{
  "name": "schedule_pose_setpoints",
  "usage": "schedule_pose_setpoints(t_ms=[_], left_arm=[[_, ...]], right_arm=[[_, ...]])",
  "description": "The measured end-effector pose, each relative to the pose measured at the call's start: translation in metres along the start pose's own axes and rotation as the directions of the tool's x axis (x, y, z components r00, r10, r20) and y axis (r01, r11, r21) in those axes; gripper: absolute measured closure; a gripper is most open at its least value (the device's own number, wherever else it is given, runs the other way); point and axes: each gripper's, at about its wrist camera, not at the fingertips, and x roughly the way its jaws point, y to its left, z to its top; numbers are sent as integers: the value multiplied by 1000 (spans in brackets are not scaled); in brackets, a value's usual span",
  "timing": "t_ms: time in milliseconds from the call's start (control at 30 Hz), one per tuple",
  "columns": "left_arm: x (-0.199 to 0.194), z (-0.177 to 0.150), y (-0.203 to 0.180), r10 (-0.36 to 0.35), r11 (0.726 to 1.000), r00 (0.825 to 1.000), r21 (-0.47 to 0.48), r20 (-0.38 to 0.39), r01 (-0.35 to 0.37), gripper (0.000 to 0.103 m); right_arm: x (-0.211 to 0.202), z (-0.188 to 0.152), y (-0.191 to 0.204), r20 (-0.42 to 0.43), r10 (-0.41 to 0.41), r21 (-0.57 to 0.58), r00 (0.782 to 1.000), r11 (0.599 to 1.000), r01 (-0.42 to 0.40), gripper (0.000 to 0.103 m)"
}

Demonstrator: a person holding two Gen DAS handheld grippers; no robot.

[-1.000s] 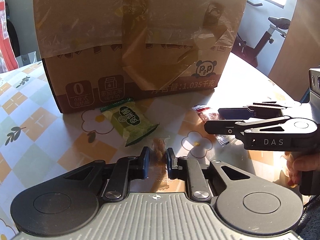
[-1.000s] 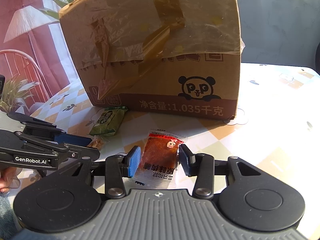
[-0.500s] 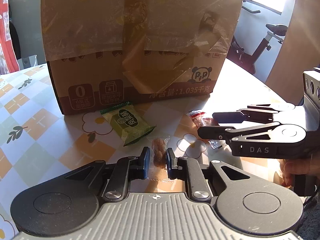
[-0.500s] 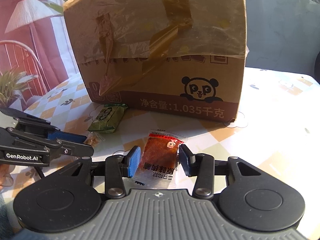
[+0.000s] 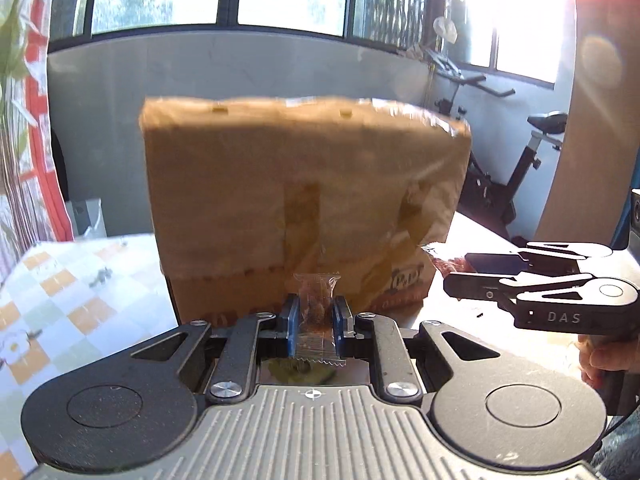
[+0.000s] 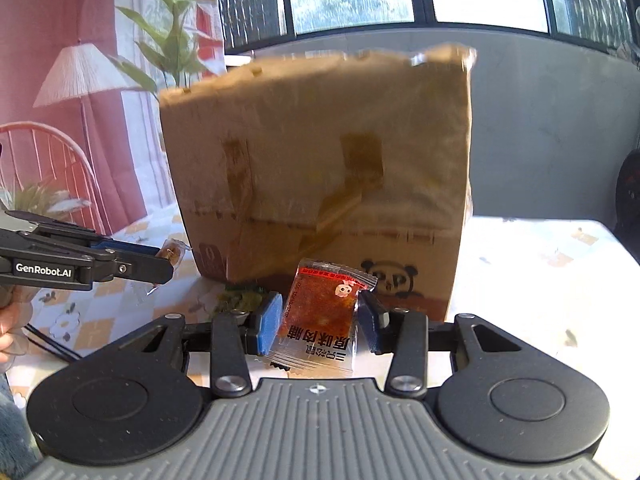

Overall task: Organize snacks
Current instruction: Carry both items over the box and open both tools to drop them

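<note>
My left gripper [image 5: 314,316] is shut on a small clear packet with a brown candy [image 5: 316,304], lifted off the table in front of the tall cardboard box [image 5: 304,200]. My right gripper [image 6: 320,316] is shut on a red meat-snack packet [image 6: 324,308], also raised before the box [image 6: 320,160]. In the right wrist view the left gripper [image 6: 160,262] shows at the left with the clear packet [image 6: 172,252] at its tip. In the left wrist view the right gripper [image 5: 460,276] sits at the right with the red packet [image 5: 448,262]. A green snack packet [image 6: 240,298] lies on the table below.
The checkered tablecloth [image 5: 72,300] covers the table. An exercise bike [image 5: 520,168] stands behind at the right, a lamp [image 6: 80,76] and red chair [image 6: 52,160] at the left. A hand [image 5: 608,356] grips the right tool.
Both grippers have risen from the table with their packets and tilted up, so the box top and windows now show. The green packet stayed on the table.
</note>
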Motion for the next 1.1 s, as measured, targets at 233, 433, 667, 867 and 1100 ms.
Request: schedule_pose_setpoints(t_ms=[233, 433, 667, 867, 1100], left_arm=[[-18, 81, 5, -9, 998, 981, 70, 192, -4, 85], [14, 133, 11, -4, 998, 979, 57, 205, -8, 85], [54, 131, 14, 160, 984, 981, 57, 110, -167, 76], [36, 119, 44, 90, 995, 993, -38, 80, -87, 57], [-15, 101, 68, 77, 989, 990, -135, 120, -60, 54]], right_arm=[[-9, 82, 11, 179, 38, -130, 983, 991, -15, 59], [33, 139, -4, 167, 3, -78, 986, 997, 10, 59], [77, 141, -19, 49, -172, 15, 984, 985, 171, 56], [63, 130, -18, 72, -130, 9, 989, 991, 130, 51], [34, 120, -13, 144, -87, 152, 986, 986, 65, 49]])
